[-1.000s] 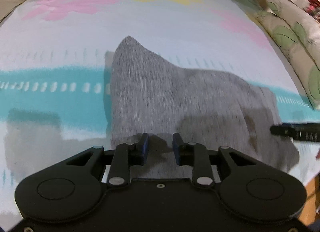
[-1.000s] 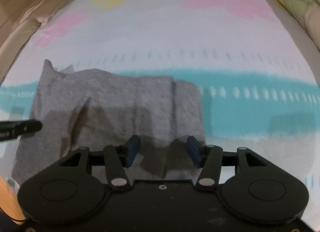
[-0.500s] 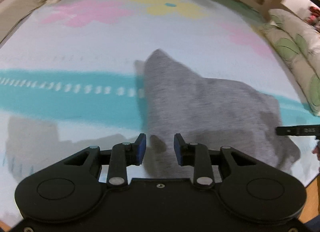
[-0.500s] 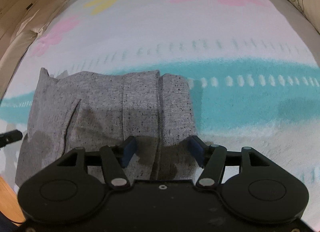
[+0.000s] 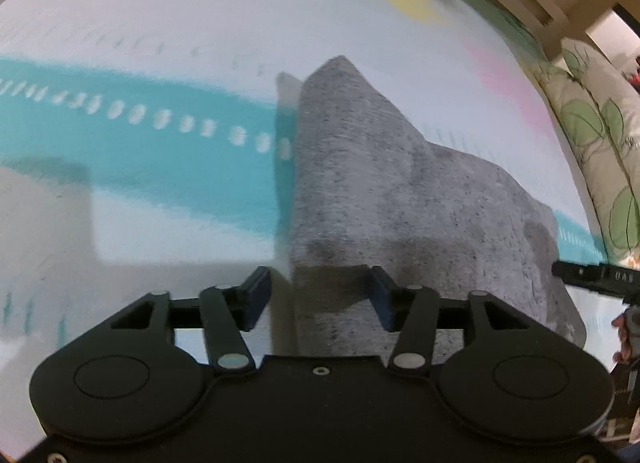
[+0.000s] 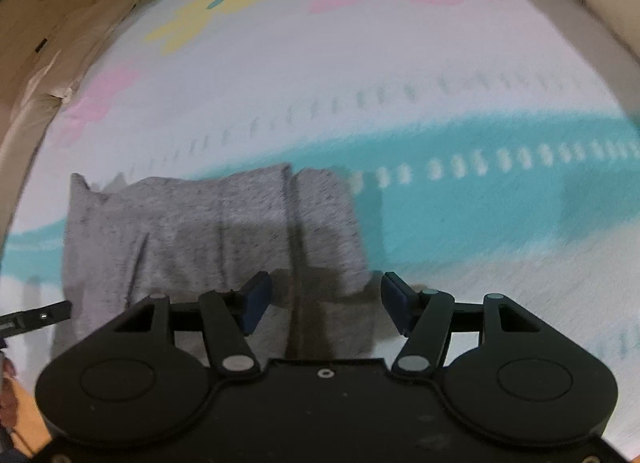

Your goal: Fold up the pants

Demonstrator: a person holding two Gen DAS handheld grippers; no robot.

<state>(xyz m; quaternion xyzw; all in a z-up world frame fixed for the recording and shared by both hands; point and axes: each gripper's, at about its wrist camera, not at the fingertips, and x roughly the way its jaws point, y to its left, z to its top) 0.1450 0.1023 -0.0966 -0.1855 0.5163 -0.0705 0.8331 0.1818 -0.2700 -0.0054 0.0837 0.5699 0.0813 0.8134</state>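
The left gripper [image 5: 318, 289] hangs wide apart, holding nothing, over the near left edge of the grey pants [image 5: 404, 203]. The right gripper [image 6: 326, 299], equally wide and empty, hovers over their right end. The pants lie as a compact folded bundle on the flowered bedspread [image 6: 400, 63]; folding looks nearly finished, perhaps only tidying left.

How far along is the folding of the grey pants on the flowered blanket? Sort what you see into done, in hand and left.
Done: the grey pants lie as a compact folded bundle on the flowered blanket.
In hand: nothing; the left claw and the right claw are both open over the bundle's near edge.
Left: possibly one more fold or tidying, since one corner sticks up.
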